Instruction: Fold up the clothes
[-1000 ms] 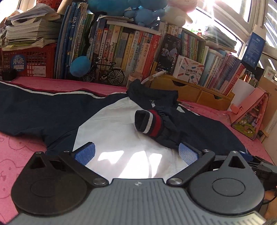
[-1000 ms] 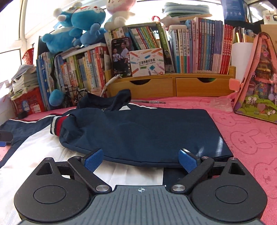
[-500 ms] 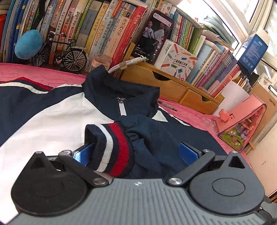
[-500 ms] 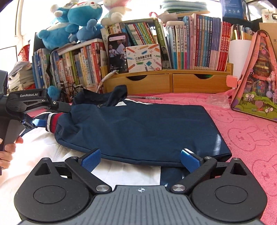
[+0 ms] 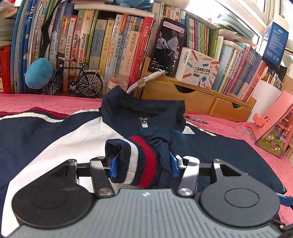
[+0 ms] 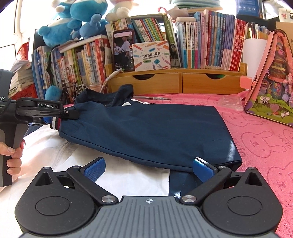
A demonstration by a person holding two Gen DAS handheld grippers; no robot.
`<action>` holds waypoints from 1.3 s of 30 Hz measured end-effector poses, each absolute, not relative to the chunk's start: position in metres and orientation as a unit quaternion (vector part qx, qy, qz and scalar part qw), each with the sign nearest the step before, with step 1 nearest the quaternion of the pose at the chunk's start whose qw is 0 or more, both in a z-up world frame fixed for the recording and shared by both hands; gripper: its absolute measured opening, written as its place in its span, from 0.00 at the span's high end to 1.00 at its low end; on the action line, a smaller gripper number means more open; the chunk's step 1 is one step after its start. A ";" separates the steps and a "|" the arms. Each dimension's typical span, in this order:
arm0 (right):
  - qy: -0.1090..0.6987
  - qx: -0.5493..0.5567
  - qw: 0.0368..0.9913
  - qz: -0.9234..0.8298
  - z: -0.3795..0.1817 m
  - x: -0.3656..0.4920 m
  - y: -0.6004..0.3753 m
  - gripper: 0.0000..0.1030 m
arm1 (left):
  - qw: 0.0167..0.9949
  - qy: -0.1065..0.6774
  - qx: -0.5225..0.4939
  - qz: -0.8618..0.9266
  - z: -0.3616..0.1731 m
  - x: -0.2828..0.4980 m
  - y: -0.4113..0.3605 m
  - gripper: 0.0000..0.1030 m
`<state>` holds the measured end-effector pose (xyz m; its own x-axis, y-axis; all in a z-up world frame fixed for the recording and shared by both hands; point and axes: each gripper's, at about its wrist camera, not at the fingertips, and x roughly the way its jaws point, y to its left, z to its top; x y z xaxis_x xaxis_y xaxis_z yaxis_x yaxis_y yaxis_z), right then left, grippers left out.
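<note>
Over jacket: left gripper fingers, wide before, now closing around striped cuff; right gripper fingers wide, empty

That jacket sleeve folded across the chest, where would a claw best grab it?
At the striped cuff, judging by its thick ribbed band standing up off the white panel. Come from the open end, level with the cloth, one pad each side. The left claw is closing there, cuff between its pads.

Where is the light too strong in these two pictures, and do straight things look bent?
Left wrist view: the window at top right is blown out white; the books at the left edge lean and curve. Right wrist view: sun glares on the white jacket panel, and the wooden shelf bows slightly.
</note>
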<state>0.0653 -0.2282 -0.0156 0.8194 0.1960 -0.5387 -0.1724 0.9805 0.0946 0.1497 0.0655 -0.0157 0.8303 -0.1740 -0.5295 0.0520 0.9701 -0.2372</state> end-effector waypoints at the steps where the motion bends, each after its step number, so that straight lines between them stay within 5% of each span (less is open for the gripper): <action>1: 0.286 0.019 0.953 0.097 -0.016 0.066 -0.228 0.00 | 0.954 0.277 -0.102 -0.056 -0.012 0.149 0.066 0.51; 12: 0.294 0.009 0.950 0.104 -0.018 0.068 -0.223 0.00 | 0.967 0.221 -0.127 0.019 0.014 0.127 0.114 0.53; 19: 0.302 -0.001 0.948 0.099 -0.020 0.070 -0.219 0.00 | 0.941 0.284 -0.176 0.053 -0.007 0.119 0.176 0.54; 21: 0.304 -0.003 0.948 0.098 -0.020 0.070 -0.218 0.00 | 0.936 0.298 -0.185 0.024 -0.012 0.115 0.177 0.49; 23: 0.305 -0.007 0.948 0.094 -0.021 0.071 -0.217 0.00 | 0.935 0.304 -0.179 -0.005 -0.013 0.111 0.170 0.22; 25: 0.305 -0.012 0.948 0.091 -0.021 0.070 -0.215 0.00 | 0.930 0.309 -0.194 -0.038 -0.014 0.112 0.163 0.11; 32: 0.293 -0.035 0.952 0.078 -0.020 0.067 -0.209 0.00 | 0.922 0.351 -0.162 -0.030 -0.024 0.147 0.127 0.00; 34: 0.290 -0.041 0.953 0.075 -0.019 0.065 -0.207 0.00 | 0.925 0.348 -0.150 -0.019 -0.025 0.155 0.118 0.02; 37: 0.285 -0.046 0.955 0.072 -0.019 0.064 -0.205 0.00 | 0.931 0.336 -0.141 -0.004 -0.024 0.157 0.113 0.44; 39: 0.283 -0.048 0.955 0.072 -0.018 0.064 -0.205 0.00 | 0.936 0.326 -0.133 0.009 -0.023 0.155 0.113 0.44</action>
